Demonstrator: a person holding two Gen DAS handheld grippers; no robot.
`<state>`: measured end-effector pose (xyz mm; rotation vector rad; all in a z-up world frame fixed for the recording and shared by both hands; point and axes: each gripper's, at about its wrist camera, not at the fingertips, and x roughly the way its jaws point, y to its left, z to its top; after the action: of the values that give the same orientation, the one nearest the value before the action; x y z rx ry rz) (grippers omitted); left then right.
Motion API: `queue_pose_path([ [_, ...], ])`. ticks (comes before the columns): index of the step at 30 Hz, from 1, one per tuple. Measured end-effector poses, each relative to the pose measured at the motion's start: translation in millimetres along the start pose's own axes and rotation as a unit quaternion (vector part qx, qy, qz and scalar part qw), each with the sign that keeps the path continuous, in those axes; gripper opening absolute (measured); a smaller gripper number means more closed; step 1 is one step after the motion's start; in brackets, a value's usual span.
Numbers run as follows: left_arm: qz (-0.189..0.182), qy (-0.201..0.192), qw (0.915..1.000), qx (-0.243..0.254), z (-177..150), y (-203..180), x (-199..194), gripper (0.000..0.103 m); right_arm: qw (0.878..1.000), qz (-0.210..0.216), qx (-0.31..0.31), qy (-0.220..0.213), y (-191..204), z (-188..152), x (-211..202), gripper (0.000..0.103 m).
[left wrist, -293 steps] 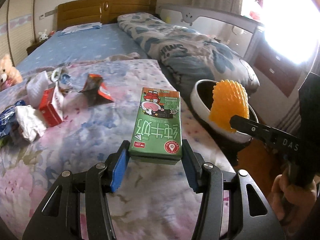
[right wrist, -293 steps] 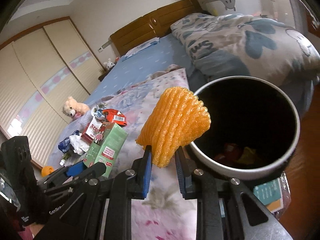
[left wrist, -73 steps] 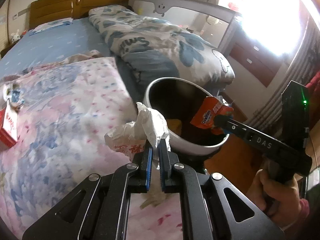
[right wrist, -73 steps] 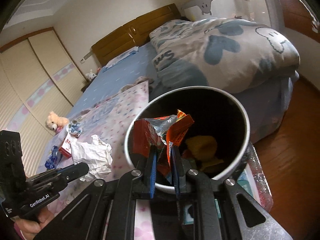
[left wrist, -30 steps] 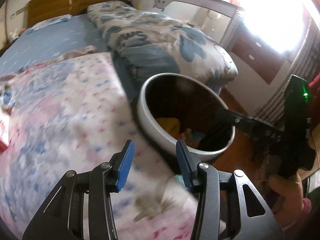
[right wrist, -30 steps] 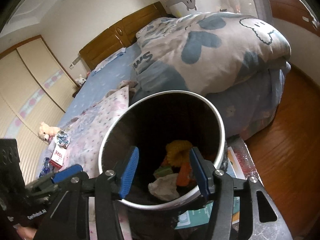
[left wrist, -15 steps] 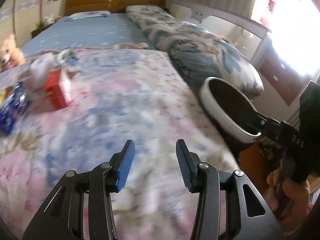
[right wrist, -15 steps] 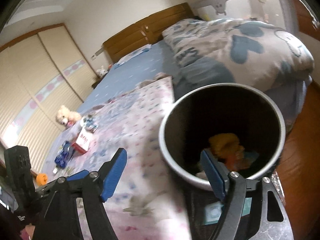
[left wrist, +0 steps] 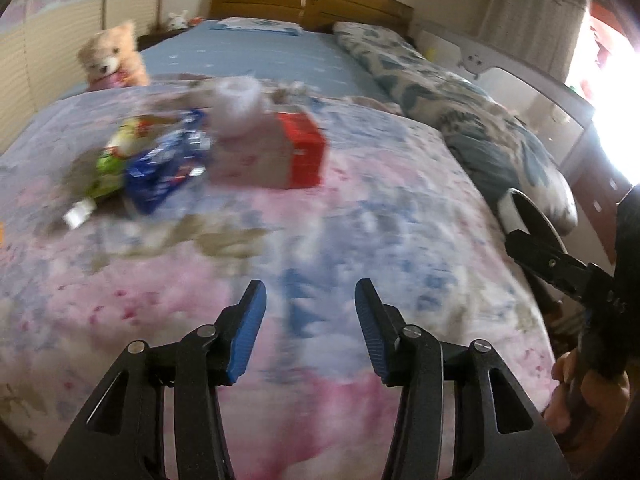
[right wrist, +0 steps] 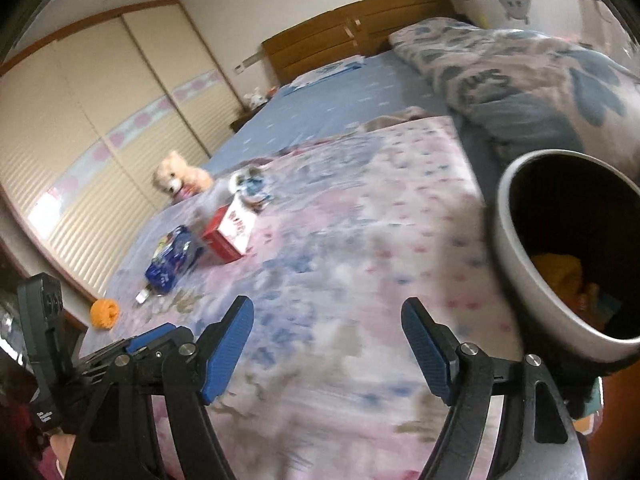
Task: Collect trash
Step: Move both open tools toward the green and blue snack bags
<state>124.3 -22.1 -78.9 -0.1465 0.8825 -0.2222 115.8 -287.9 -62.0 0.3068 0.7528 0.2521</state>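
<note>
We see two hand-held tools over a bed covered by a pink and blue floral blanket [left wrist: 360,208]. The left tool [left wrist: 308,326] hangs with its blue pads spread and nothing between them, only blurred blanket below; its jaws have just been opening a little. The right tool [right wrist: 326,350] is spread wider, also empty, its jaws having just been opening. The trash still on the bed lies in a loose cluster toward the far left of the blanket: a red and white carton [right wrist: 229,232], a blue crinkled wrapper [right wrist: 170,258] just beside it, a green and yellow wrapper [left wrist: 114,152] next to that, and a pale crumpled piece [left wrist: 236,106] behind the carton. An orange ball-shaped item [right wrist: 104,312] sits near the blanket's edge, apart from the cluster. At the right, beside the bed, stands a round grey trash bin [right wrist: 516,256] with orange and yellow scraps inside. A teddy bear [left wrist: 112,58] sits at the far side, and a folded quilt [right wrist: 520,68] lies along the right.
</note>
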Motion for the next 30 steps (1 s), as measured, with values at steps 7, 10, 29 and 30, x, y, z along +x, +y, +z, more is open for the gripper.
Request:
queue_pose_path([
  [7,0.033,-0.006,0.9991,-0.027,5,43,-5,0.052,0.999,0.022,-0.022,0.018,34,2,29,0.078],
  [10,0.050,-0.013,0.9984,-0.025,8,53,-5,0.059,0.999,0.029,-0.033,0.024,48,3,41,0.078],
  [29,0.106,-0.016,0.9929,0.051,64,82,28,0.070,0.995,0.043,-0.075,0.042,101,40,134,0.078],
  [30,0.110,-0.018,0.9921,0.057,66,80,31,0.070,0.995,0.040,-0.074,0.044,102,41,139,0.077],
])
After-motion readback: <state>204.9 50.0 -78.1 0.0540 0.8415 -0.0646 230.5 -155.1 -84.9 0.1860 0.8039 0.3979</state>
